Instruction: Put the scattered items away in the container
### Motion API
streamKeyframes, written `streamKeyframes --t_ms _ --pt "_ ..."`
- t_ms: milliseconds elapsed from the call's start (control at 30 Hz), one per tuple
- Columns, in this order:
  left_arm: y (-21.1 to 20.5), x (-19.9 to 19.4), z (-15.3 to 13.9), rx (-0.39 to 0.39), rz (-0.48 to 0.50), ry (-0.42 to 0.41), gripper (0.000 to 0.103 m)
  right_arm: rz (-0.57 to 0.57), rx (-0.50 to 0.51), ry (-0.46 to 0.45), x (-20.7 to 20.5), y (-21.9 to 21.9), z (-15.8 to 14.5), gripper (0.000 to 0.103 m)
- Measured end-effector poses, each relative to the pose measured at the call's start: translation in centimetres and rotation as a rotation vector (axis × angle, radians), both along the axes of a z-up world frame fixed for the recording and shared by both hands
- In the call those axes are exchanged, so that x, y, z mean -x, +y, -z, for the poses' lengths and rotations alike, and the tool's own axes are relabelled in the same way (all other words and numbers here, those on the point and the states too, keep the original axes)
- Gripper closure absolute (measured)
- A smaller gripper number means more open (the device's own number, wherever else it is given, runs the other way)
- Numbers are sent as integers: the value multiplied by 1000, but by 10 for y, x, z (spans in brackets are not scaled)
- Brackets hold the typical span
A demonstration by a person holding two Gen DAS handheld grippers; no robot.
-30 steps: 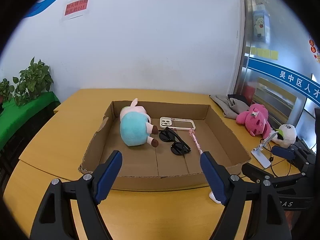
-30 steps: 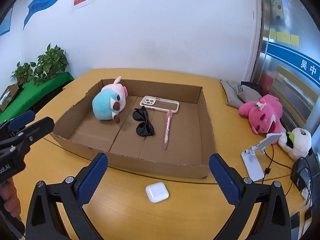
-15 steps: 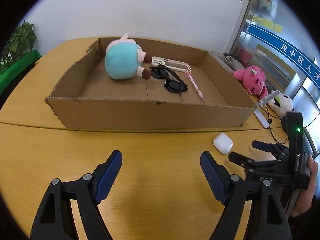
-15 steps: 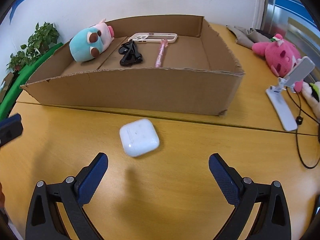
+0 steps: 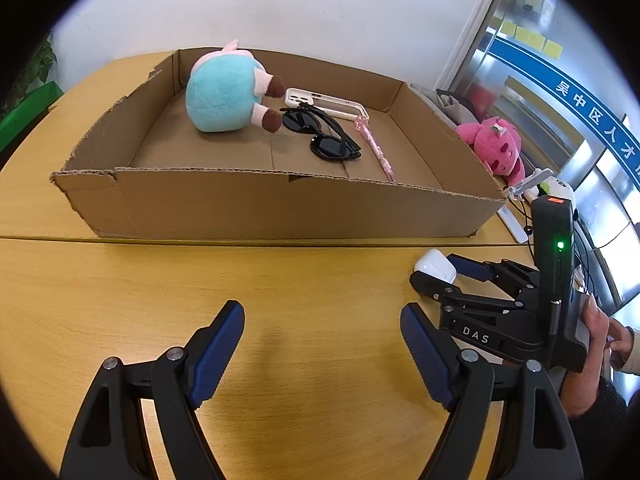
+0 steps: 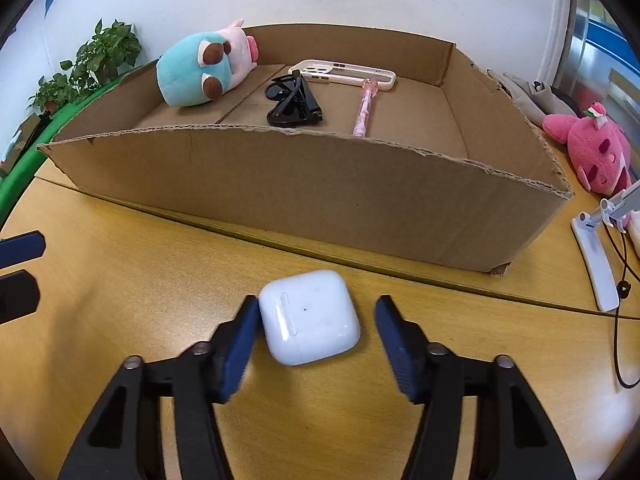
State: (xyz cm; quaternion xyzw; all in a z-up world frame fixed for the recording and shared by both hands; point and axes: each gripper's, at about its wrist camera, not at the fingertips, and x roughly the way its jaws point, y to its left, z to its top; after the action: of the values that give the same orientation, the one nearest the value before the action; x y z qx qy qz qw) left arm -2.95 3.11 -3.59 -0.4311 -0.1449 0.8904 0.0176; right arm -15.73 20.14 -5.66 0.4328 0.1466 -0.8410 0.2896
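A white earbud case [image 6: 310,316] lies on the wooden table just in front of the shallow cardboard box [image 6: 320,192]. My right gripper [image 6: 316,334] is low over the table with the case between its fingers; the left finger touches the case, the right finger stands apart. The case also shows in the left wrist view [image 5: 435,266] at the right gripper's tips [image 5: 438,276]. My left gripper [image 5: 322,344] is open and empty over bare table. The box [image 5: 280,204] holds a teal plush [image 5: 226,94], black sunglasses [image 5: 324,134], a pink pen [image 5: 374,146] and a phone case [image 5: 324,100].
A pink plush [image 6: 596,152], a white phone stand [image 6: 598,248] with a black cable and grey cloth [image 6: 532,96] lie right of the box. Green plants [image 6: 92,64] stand at the far left. A white wall runs behind the table.
Both grippers have dropped low in front of the box. My right gripper has moved forward over the earbud case and narrowed around it. My left gripper stays open.
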Motion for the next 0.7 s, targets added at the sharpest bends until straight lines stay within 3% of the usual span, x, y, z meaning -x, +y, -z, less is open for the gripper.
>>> streamKeyframes --t_ms 200,467,600,700 --pt "16 22 1 -7 100 -16 23 -21 38 4 -21 10 0 54" --pt "82 54 25 49 468 -92 24 -81 62 16 -51 13 1 55" --pt "102 60 35 77 569 -138 25 -141 57 40 -66 15 2 55" --pt "110 61 41 52 625 -170 33 -172 50 46 -72 15 2 55"
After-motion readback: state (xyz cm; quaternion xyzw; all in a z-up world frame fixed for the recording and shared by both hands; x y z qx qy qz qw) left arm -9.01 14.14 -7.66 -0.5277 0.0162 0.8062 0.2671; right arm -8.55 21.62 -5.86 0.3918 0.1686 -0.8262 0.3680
